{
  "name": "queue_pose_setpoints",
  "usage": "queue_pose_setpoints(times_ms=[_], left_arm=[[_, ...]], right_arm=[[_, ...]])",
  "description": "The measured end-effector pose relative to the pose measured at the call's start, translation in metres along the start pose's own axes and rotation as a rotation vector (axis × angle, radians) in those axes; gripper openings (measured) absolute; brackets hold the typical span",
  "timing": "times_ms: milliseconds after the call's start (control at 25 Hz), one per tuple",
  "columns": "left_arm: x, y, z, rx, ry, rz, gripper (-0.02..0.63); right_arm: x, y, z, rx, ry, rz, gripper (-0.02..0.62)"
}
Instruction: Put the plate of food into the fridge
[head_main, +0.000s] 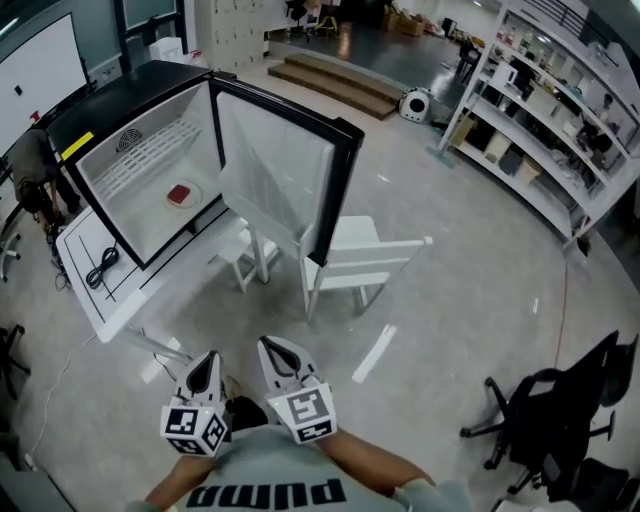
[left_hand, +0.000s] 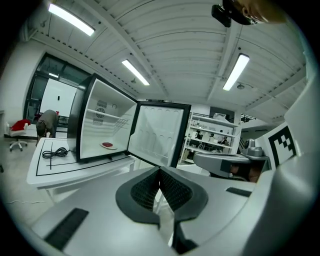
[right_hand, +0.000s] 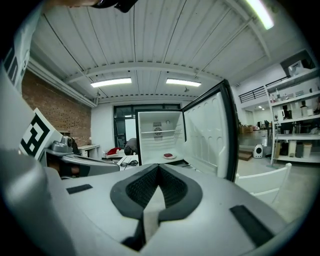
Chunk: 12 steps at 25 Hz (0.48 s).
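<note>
Pale workshop floor. Well ahead of both grippers a white table bears the open fridge, with the plate of food inside. The left gripper and right gripper are clenched, empty.

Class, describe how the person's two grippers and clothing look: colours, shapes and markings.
The left gripper and right gripper match: pale grey wedge-shaped bodies, black mesh-textured pads, and a white cube with black square markers at each rear. The person wears a pale grey-green top with black lettering.
</note>
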<state>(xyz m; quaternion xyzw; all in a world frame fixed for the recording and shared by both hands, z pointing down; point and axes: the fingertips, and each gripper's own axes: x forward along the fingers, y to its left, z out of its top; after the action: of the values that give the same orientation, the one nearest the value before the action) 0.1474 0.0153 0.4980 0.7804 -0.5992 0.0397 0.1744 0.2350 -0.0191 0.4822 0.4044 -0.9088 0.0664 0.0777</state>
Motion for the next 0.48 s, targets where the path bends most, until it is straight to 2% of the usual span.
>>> queue_pose_setpoints(times_ms=[120,360,480], left_arm=[[-0.016,0.001,0.0,0.013,-0.005,0.004,0.005],[-0.046,0.008,0.013,0.002,-0.076,-0.044,0.005],[-0.066,0.016,0.012,0.012,-0.061,-0.071,0.005]], right_arm=[[-0.004,0.011,0.004,0.004,-0.019,0.014,0.005],[-0.01,0.035,0.012,0.026,-0.052,-0.001,0.005],[-0.013,0.058,0.015,0.018,-0.038,-0.01,0.005]])
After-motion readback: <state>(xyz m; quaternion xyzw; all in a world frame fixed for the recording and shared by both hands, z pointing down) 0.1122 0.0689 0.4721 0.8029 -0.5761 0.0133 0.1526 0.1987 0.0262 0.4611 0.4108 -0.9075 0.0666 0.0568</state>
